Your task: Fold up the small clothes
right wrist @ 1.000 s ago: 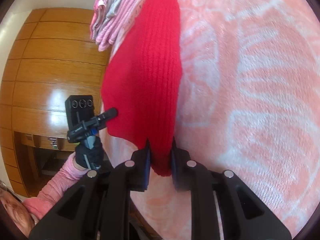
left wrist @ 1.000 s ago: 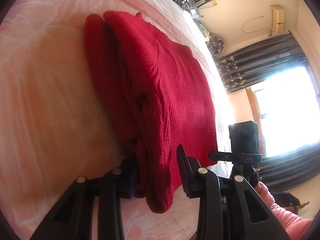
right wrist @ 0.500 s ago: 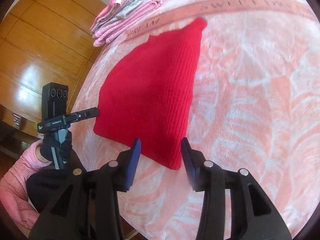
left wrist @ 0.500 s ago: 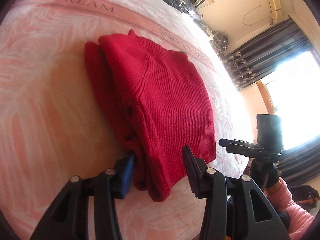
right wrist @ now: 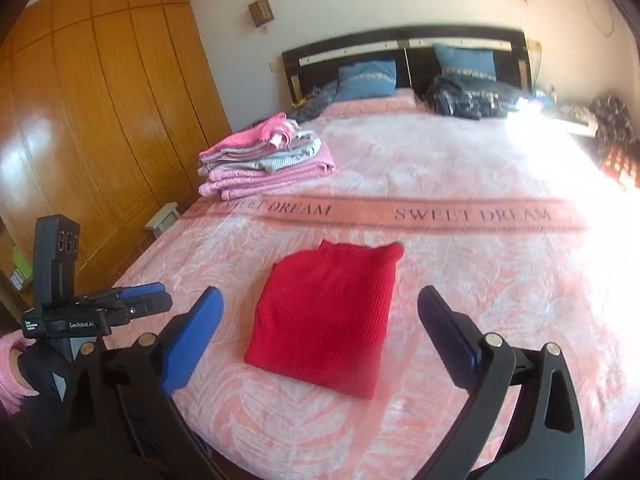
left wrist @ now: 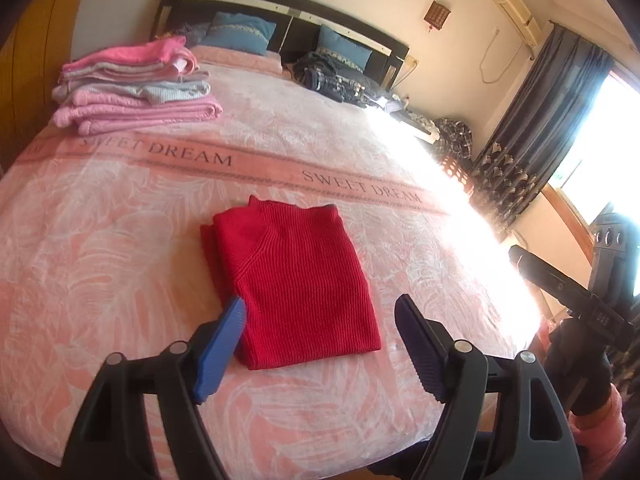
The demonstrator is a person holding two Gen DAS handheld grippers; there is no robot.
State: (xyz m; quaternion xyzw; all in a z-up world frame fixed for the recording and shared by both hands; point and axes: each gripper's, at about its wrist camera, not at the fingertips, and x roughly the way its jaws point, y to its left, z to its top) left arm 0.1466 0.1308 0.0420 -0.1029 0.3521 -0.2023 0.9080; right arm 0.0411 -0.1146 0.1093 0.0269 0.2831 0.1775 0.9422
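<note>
Folded red knit sweater (left wrist: 296, 280) near the bed's (left wrist: 100, 216) front edge; both grippers (left wrist: 320, 340) (right wrist: 320, 332) released, so lift it evenly from both sides onto the pink folded pile (left wrist: 132, 88)

Red sweater (left wrist: 296, 280): ribbed knit cloth, matt. Bed cover (right wrist: 460, 168): fleecy pink cloth, soft nap, leaf pattern. Wardrobe (right wrist: 100, 100): varnished wood, glossy, glare noted. Left tool (left wrist: 320, 346) and right tool (right wrist: 320, 332): matt black plastic arms, blue ridged pads (left wrist: 222, 344), metal rivets. Folded stack (right wrist: 264, 160): quilted and knit cloth.

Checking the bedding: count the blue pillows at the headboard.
2: one blue pillow left of the headboard's middle, another right of it, behind dark clothes. More may be hidden.
</note>
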